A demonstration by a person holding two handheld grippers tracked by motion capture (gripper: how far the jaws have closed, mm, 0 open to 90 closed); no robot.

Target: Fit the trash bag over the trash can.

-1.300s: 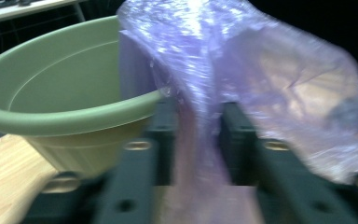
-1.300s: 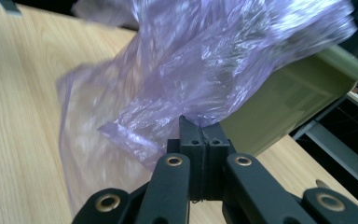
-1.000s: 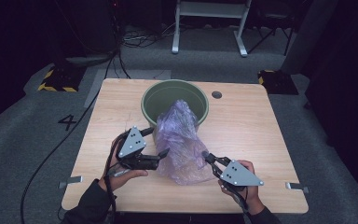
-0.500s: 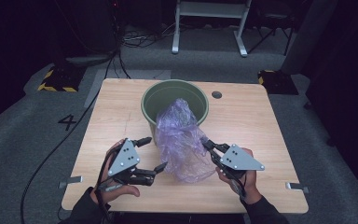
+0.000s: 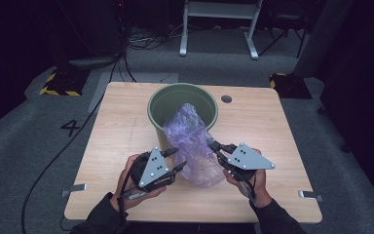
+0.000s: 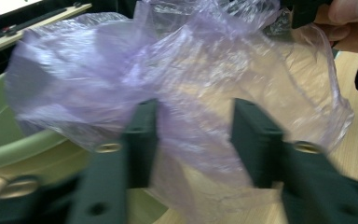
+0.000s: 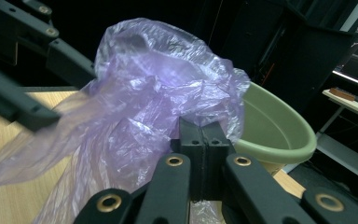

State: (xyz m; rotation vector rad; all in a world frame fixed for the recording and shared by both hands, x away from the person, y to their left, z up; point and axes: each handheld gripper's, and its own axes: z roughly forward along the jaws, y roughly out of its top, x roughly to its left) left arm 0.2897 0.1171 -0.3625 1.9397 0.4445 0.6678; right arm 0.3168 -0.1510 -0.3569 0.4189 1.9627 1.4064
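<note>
Right gripper (image 7: 200, 140) is clamped on the film of the purple plastic bag (image 5: 195, 146), which hangs over the near rim of the green bin (image 5: 182, 105) toward the table's (image 5: 282, 146) near edge. My left gripper's (image 6: 193, 140) jaws have just been closing with film between them, but the pads aren't pressing yet. Worry: that thin film slips or tears if I pull the two apart, or the bag snags and tips the bin
</note>
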